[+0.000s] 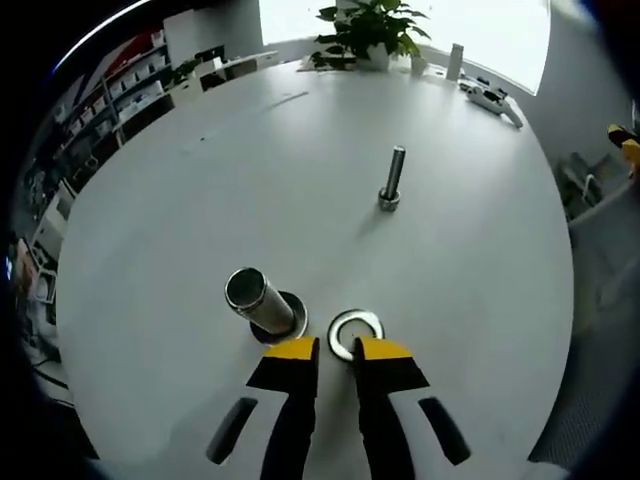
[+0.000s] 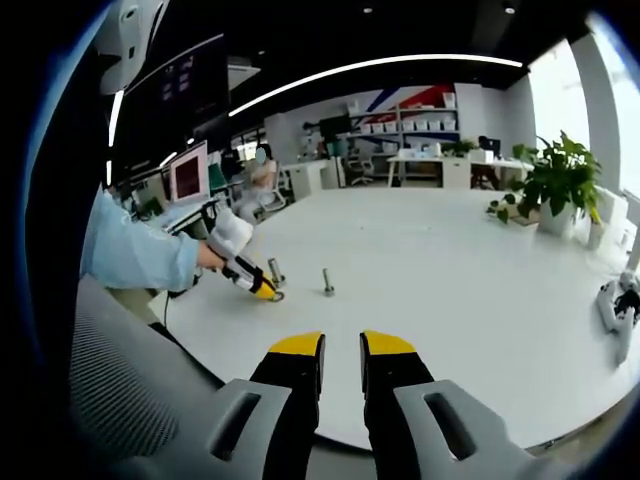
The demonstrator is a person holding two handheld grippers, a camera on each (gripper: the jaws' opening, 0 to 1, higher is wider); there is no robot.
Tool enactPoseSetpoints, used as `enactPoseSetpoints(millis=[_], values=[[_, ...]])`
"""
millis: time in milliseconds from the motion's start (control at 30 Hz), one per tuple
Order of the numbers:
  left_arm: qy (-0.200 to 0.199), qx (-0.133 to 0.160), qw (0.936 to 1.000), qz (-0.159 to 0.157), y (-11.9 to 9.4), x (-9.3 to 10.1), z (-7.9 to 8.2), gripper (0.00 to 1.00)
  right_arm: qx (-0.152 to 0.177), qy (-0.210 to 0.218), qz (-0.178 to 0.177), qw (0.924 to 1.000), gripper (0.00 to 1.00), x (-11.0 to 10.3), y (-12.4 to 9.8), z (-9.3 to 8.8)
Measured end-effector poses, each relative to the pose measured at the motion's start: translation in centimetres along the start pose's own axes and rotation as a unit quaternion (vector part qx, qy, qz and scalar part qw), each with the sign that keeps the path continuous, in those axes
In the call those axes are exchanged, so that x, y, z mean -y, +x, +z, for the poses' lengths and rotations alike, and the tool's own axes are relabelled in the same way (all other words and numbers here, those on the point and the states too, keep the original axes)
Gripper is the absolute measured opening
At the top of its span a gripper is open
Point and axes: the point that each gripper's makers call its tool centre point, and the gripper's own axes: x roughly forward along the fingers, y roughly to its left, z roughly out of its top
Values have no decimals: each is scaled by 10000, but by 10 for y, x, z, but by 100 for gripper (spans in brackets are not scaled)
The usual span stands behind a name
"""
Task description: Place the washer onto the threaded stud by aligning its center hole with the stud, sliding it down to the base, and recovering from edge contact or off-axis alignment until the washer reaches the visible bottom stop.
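A steel washer (image 1: pixel 356 333) lies flat on the white table (image 1: pixel 200 200). My left gripper (image 1: pixel 338 352) is right at its near rim, the right yellow tip overlapping the rim. Its jaws stand a narrow slit apart, holding nothing. The threaded stud (image 1: pixel 391 180) stands upright farther out, bare. In the right gripper view, the left gripper (image 2: pixel 264 291) touches down near the stud (image 2: pixel 327 283), held by a person in a blue sleeve (image 2: pixel 140 255). My right gripper (image 2: pixel 342 350) hovers off the table's near edge, jaws nearly together, with nothing in them.
A shiny metal cylinder (image 1: pixel 262 303) stands tilted on a round base just left of the washer. A potted plant (image 1: pixel 370 30), a bottle (image 1: pixel 455 60) and a white device (image 1: pixel 490 97) sit at the far table edge. Desks and monitors (image 2: pixel 188 170) lie beyond.
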Motion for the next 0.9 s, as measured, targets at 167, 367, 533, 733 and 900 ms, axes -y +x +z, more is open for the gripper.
enactPoseSetpoints(millis=[167, 367, 533, 733, 900], values=[[29, -29, 9999, 122, -1, -5, -1, 3, 1, 1, 2, 10000, 17, 0, 0, 0], [44, -15, 9999, 136, -3, -3, -1, 2, 4, 5, -3, 10000, 17, 0, 0, 1], [-28, 27, 9999, 137, -9, -4, 1, 2, 6, 4, -1, 10000, 17, -1, 0, 1], [-1, 71, 9999, 87, -20, 0, 4, 2, 16, 8, -1, 10000, 17, 0, 0, 1], [-51, 252, 9996, 140, -34, -4, 16, 2, 18, 9, -3, 10000, 17, 0, 0, 1]])
